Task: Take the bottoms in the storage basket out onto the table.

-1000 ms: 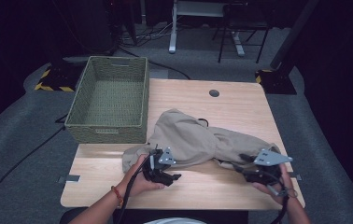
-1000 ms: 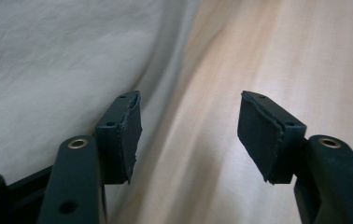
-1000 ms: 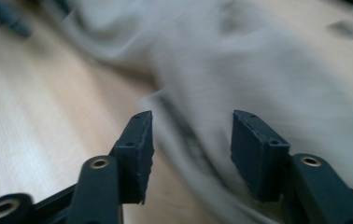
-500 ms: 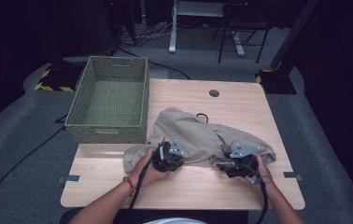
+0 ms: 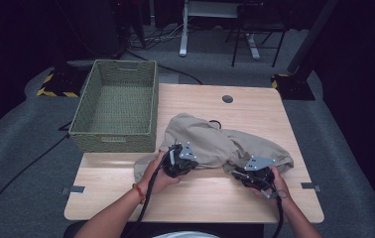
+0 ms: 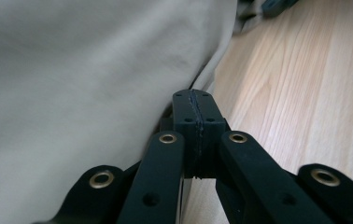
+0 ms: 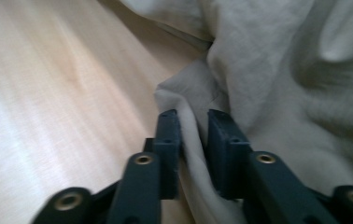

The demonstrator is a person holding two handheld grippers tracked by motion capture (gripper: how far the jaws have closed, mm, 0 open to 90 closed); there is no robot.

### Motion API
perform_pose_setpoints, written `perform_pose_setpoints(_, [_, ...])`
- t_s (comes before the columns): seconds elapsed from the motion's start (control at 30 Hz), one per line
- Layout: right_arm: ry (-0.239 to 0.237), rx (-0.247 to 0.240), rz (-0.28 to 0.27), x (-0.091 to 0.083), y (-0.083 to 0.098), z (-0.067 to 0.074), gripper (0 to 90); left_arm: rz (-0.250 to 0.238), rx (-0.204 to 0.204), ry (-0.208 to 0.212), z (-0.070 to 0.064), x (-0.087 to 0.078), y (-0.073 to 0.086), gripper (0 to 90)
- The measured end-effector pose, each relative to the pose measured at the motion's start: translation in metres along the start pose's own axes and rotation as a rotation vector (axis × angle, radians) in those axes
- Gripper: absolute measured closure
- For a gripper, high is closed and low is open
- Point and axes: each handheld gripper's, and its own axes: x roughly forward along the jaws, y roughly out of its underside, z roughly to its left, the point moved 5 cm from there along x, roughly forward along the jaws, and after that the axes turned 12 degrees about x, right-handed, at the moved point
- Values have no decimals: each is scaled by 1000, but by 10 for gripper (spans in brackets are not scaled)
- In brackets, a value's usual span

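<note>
A crumpled beige garment [image 5: 225,144] lies on the desk [image 5: 195,198] just ahead of both tools. The left tool [image 5: 179,161] sits at its near left edge; its jaws have just closed fully, pads pressed together, the cloth's hem against their tip and spreading to their left. The right tool [image 5: 251,174] meets the near right edge; its jaws have just been closing, a fold of cloth pinched between them.

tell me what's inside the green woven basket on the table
The green woven basket looks empty: its woven floor and inner walls show bare. The strip of floor just behind its near wall is hidden. The crumpled beige cloth lies outside it, on the wooden table.
</note>
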Motion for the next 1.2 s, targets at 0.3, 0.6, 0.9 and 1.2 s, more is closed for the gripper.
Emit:
perform_pose_setpoints(0.3, [93, 2, -172, -47, -40, -11, 877, -119, 47, -100, 13, -54, -37, 899])
perform_pose_setpoints(0.6, [214, 74, -388, -120, -75, -40, 880, -198, 28, -174, 31, -98, -49, 900])
perform_pose_setpoints(0.9, [276, 195, -388, -131, -49, -72, 872, -164, -32, -158, 35, -98, -23, 900])
perform_pose_setpoints(1.2, [277, 252, -183, -96, 0, -74, 450, -85, -58, -95, 11, -78, 12, 759])
